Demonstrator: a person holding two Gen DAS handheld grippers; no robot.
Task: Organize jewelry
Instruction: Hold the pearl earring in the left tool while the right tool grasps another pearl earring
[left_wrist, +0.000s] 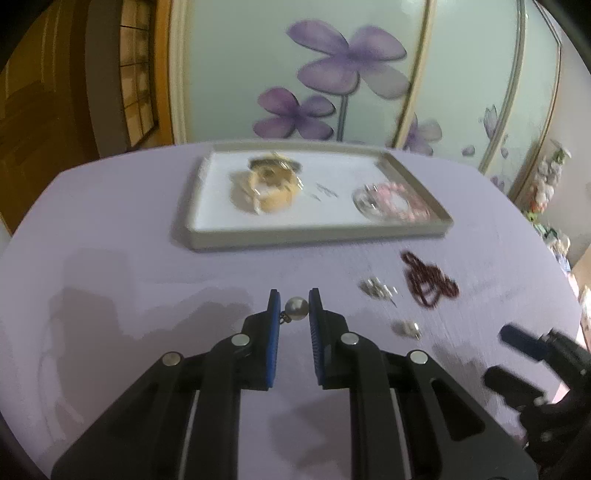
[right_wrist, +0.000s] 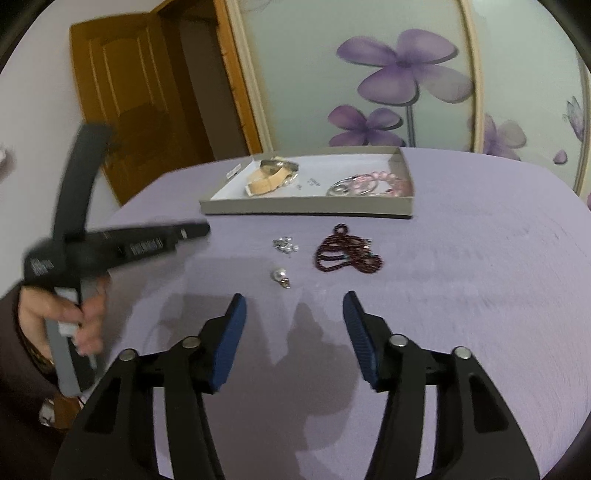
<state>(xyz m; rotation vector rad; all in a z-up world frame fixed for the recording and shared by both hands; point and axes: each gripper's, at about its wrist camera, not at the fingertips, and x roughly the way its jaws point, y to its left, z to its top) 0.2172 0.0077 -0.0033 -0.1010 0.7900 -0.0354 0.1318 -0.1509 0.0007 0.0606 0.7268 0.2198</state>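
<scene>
My left gripper (left_wrist: 294, 300) is shut on a pearl earring (left_wrist: 296, 308), held between its blue pads above the lilac table. The grey jewelry tray (left_wrist: 229, 240) lies beyond it with a tan watch (left_wrist: 271, 184), small studs (left_wrist: 325, 192) and a pink bead bracelet (left_wrist: 397, 197). My right gripper (right_wrist: 293, 304) is open and empty, low over the table. Ahead of it lie a second pearl earring (right_wrist: 280, 276), a cluster of small earrings (right_wrist: 285, 245) and a dark red bead necklace (right_wrist: 347, 254). The tray (right_wrist: 306, 207) stands behind them.
The left gripper's body (right_wrist: 110, 243) and the hand holding it fill the left of the right wrist view. The right gripper shows at the lower right of the left wrist view (left_wrist: 532, 365). A wardrobe with purple flowers stands behind the round table.
</scene>
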